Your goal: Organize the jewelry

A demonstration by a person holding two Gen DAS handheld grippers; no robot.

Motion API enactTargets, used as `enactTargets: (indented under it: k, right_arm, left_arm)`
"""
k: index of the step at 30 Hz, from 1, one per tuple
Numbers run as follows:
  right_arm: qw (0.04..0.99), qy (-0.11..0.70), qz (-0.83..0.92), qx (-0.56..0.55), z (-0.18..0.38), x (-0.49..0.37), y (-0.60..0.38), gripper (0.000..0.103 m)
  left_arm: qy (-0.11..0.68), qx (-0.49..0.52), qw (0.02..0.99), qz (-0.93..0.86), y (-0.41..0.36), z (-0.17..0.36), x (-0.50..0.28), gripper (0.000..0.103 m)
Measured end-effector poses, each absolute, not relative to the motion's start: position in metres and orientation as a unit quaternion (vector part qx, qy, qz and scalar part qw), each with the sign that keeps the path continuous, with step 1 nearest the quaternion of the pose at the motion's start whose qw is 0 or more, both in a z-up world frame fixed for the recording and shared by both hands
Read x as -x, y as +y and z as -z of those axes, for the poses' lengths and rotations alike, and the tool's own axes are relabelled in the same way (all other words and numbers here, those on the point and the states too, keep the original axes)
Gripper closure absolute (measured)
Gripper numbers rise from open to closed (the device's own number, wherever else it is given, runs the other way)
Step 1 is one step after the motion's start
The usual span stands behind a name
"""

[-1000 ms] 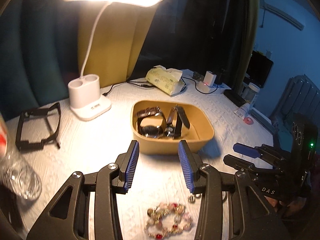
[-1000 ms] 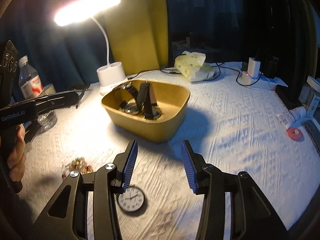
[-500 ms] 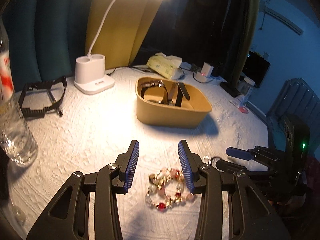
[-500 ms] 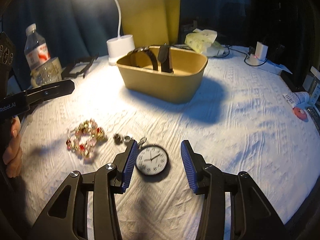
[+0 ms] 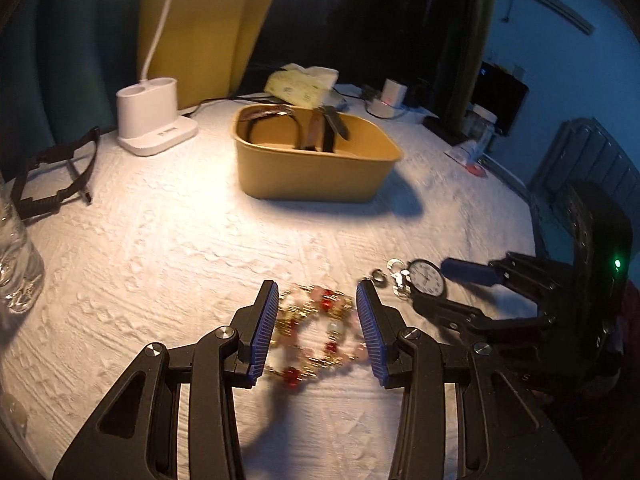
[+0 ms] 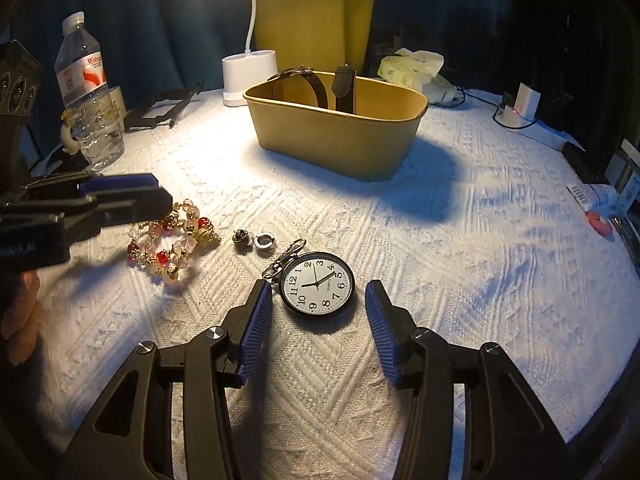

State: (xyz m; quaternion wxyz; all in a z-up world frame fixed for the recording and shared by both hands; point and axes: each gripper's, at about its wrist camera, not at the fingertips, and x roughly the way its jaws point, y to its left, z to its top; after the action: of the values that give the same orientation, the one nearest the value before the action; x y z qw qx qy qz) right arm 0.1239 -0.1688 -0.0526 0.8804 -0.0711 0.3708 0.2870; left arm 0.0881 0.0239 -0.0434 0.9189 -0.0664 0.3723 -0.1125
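Left gripper: angled down toward the desk, jaws apart and released. The beaded bracelet lies on the white textured cloth between the blue pads; whether the pads touch the beads cannot be told through the blur. In the right wrist view this gripper comes in from the left edge, its tips over the bracelet, with part of the person's hand visible below it.

Right gripper: also pitched downward, jaws spread and gripping nothing; they have just been opening further. The pocket watch lies face up on the cloth between the pads, clear of both, its clasp pointing away to the upper left. From the left wrist view the same gripper flanks the watch.

Two small metal pieces rest between bracelet and watch, just apart from each.

The tan bin stands further back, well apart from both grippers, with strapped watches leaning inside it. A lamp base, a water bottle and a tissue pack stand around it.
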Motion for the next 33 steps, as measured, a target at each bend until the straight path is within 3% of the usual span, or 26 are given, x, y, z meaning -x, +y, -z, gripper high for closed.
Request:
enactTargets:
  k: [3, 5, 16, 19, 21, 33]
  right_arm:
    - [0.882, 0.367, -0.288, 0.069, 0.053, -0.123, -0.17, 0.057]
    - [0.885, 0.361, -0.286, 0.072, 0.053, -0.121, -0.171, 0.065]
    - [0.887, 0.35, -0.295, 0.054, 0.051, -0.117, -0.18, 0.065]
    - [0.889, 0.346, -0.295, 0.046, 0.05, -0.117, -0.185, 0.065]
    - [0.891, 0.343, -0.295, 0.041, 0.048, -0.116, -0.187, 0.065]
    - [0.901, 0.316, -0.297, 0.022, 0.037, -0.109, -0.206, 0.065]
  left_arm:
    - [0.37, 0.053, 0.918, 0.134, 0.012, 0.042, -0.084, 0.06]
    - [0.375, 0.045, 0.914, 0.148, 0.005, 0.044, -0.083, 0.06]
    - [0.416, 0.038, 0.895, 0.157, -0.005, 0.055, -0.087, 0.06]
    - [0.417, 0.02, 0.896, 0.153, -0.01, 0.055, -0.087, 0.084]
    - [0.429, 0.007, 0.891, 0.149, -0.016, 0.059, -0.09, 0.091]
    - [0.407, -0.03, 0.904, 0.128, -0.024, 0.049, -0.08, 0.094]
